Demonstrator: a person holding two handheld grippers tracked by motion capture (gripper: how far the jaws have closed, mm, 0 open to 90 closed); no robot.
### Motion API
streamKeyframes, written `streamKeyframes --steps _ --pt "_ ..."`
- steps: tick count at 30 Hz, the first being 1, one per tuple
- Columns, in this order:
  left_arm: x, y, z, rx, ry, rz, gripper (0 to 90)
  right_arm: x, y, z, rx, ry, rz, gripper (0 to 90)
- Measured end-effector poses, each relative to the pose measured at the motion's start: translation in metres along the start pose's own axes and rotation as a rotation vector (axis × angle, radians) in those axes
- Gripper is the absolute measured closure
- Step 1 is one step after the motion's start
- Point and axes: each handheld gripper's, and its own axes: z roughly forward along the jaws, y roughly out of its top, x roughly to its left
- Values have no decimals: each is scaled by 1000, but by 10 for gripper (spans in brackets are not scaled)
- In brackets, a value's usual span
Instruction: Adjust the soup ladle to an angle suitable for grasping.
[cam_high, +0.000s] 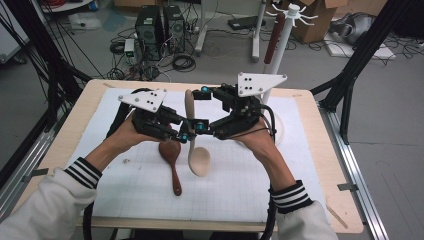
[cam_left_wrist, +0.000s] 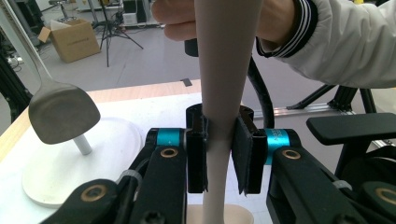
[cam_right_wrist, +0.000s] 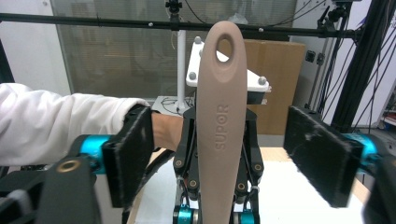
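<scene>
Left gripper (cam_high: 186, 134) pinches the pale spoon (cam_high: 196, 150); right gripper (cam_right_wrist: 224, 158) straddles its handle, pads spread. Brown spoon (cam_high: 171, 160) lies near the desk middle, bowl half hidden.

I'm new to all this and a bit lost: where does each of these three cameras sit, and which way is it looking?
High view: above the person's side, looking forward and down on the table; forearms, both hands, left gripper and right gripper show.
Left gripper view: rides the left gripper, looking along its jaws clamped on the pale spoon; the other hand's sleeve shows.
Right gripper view: rides the right gripper, facing the person's white sleeve, its jaws apart around the handle.
All three share the pale spoon.
</scene>
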Motion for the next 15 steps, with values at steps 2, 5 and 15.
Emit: streamKeyframes --steps 2,5,15 --pt "0 0 1 5 -3 2 766 0 0 0 -5 3 2 309" --pt "0 0 1 8 0 4 765 0 1 1 -11 15 0 370" --pt "0 1 3 6 5 6 766 1 1 2 -7 15 1 489"
